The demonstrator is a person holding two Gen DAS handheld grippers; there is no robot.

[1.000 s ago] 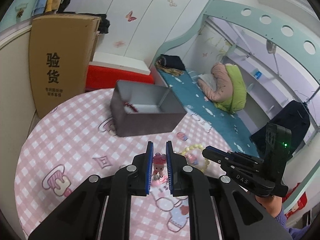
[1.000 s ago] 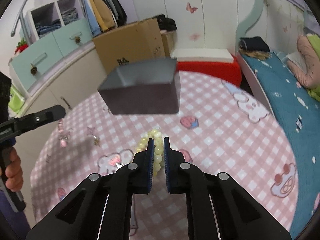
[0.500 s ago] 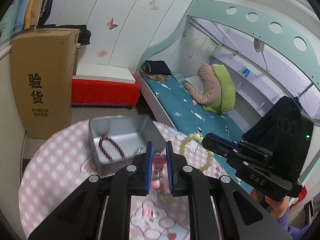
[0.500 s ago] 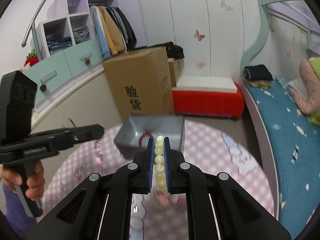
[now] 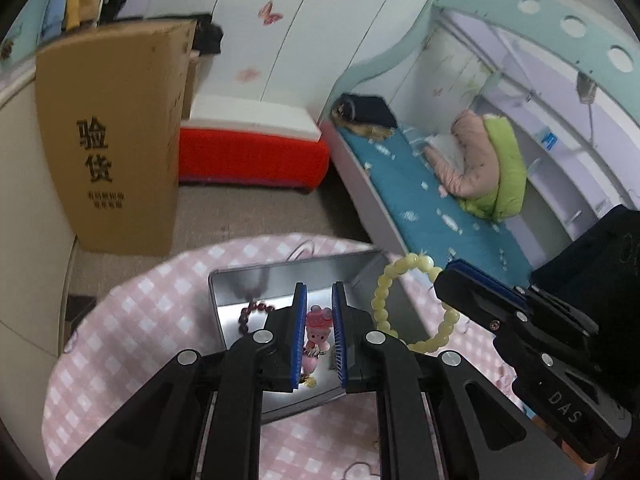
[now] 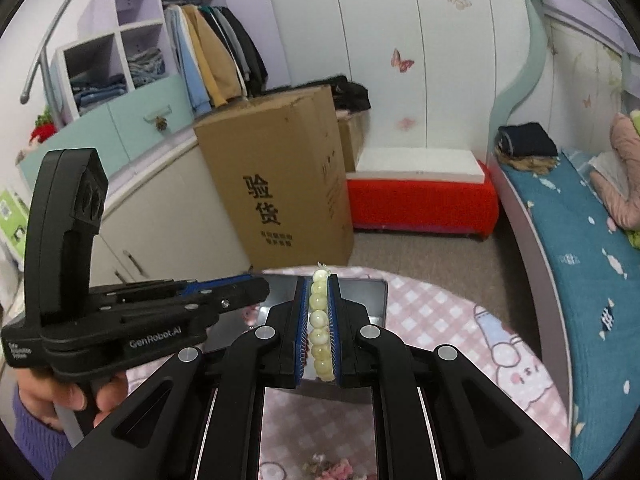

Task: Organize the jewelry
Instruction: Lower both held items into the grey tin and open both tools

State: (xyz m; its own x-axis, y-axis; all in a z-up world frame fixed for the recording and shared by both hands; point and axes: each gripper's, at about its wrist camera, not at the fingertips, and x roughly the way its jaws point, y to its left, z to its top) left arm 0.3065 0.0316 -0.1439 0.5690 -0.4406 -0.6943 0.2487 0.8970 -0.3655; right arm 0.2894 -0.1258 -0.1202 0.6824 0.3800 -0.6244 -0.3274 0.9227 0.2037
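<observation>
At the near edge of the round, pink-checked tabletop [image 5: 132, 320], both claws are seen carried above the surface. The left claw [image 5: 319, 336] is clamped on a small pink doll charm [image 5: 317, 330], whose chain dangles below the pads. The charm hangs directly over the open metal tin [image 5: 256, 280]. The right claw [image 6: 319, 330] is closed on a pale yellow bead bracelet [image 6: 320, 328]; in the left wrist view the loop of the bracelet [image 5: 404, 304] is seen hanging free beside the tin's right wall, over that wall or just outside it.

Further in, the tin is set towards the far edge of the tabletop, and a dark red bead bracelet [image 5: 252, 312] is already laid on its floor, near the left wall. That piece can be taken as stowed.

As a judgement, the task is well advanced: one piece is in the tin and two more are held at it, not yet released. What remains is for the charm and the yellow bracelet to be lowered in and let go. Something pink is glimpsed on the tabletop at the bottom of the right wrist view, but whether it is jewelry or printed pattern cannot be told.

Beyond the far edge, a cardboard box [image 6: 280, 184] is stood on the floor.
</observation>
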